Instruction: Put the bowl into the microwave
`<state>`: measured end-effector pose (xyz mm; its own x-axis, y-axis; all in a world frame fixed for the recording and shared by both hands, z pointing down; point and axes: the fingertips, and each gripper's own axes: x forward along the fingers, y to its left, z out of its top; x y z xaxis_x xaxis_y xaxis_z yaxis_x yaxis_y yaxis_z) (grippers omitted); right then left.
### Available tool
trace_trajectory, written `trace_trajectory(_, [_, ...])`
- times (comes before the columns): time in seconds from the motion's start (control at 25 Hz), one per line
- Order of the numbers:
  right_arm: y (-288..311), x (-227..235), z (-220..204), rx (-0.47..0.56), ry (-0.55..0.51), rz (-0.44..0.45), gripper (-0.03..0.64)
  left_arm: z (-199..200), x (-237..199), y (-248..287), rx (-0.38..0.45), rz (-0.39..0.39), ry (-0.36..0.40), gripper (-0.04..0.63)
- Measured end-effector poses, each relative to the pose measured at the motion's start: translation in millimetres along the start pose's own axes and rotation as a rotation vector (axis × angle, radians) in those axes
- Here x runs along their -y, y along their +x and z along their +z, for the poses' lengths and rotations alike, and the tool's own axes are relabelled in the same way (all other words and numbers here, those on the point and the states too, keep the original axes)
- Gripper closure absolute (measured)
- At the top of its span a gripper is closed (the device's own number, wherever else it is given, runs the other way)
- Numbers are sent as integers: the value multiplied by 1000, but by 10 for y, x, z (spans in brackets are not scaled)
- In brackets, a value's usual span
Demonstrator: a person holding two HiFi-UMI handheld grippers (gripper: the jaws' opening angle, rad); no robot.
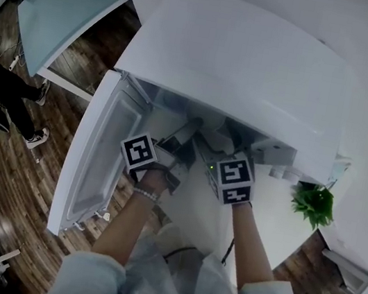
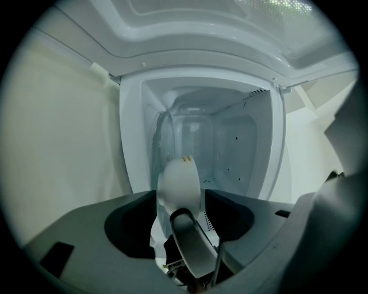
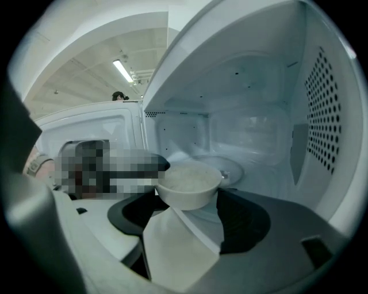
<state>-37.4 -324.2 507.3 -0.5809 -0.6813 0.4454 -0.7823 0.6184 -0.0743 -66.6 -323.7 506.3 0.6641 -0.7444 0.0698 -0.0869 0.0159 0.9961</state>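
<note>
We're at the microwave [image 1: 255, 64] now, door [image 1: 94, 155] swung wide to the left, and both tongs are reaching into the cavity. There's the bowl [image 3: 188, 185], white, filled w/ rice [image 3: 187, 177], just inside the front edge of the cavity floor, towards its left side. It overlaps the front-left part of the glass turntable [image 3: 233, 171]; whether it sits on the glass or hangs just above it, we can't tell. The left gripper [image 2: 177, 216] is clamped on the bowl. In the left gripper view its grey jaw runs up to the bowl's edge, w/ the bowl showing side-on straight ahead. In the right gripper view a dark tip lies over the bowl's left rim. The right gripper [image 3: 172, 215] has its jaws spread wide, gripping nothing; its white jaw tip points at the bowl's base from the front. In the head view we've got both marker cubes side by side at the cavity mouth, forearms coming up from the bottom edge. Off to the right, a green plant [image 1: 313, 204] stands on the white counter [image 1: 275, 229] near the microwave's front right corner. At the left edge a person [image 1: 10, 94] stands on the wood floor [image 1: 69, 116].
</note>
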Motion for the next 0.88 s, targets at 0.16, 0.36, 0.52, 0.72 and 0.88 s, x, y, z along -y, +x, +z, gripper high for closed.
trace_trajectory(0.16, [34,26,36,6,3,-16,279,-2,10,-77,11,6,12,339])
trace_trajectory(0.36, [97,94,66,10,16,-36,279,-33,28,-223,27,11,25,339])
trace_trajectory(0.52, [155,136,102,4,15,-57,279,-51,59,-361,47,9,26,356])
trace_trajectory(0.72, [244,225,141,0,30,-84,279,-113,119,-499,37,4,62,362])
trace_trajectory(0.88, [294,316,178,1,40,-110,279,-173,155,-596,35,1,65,362])
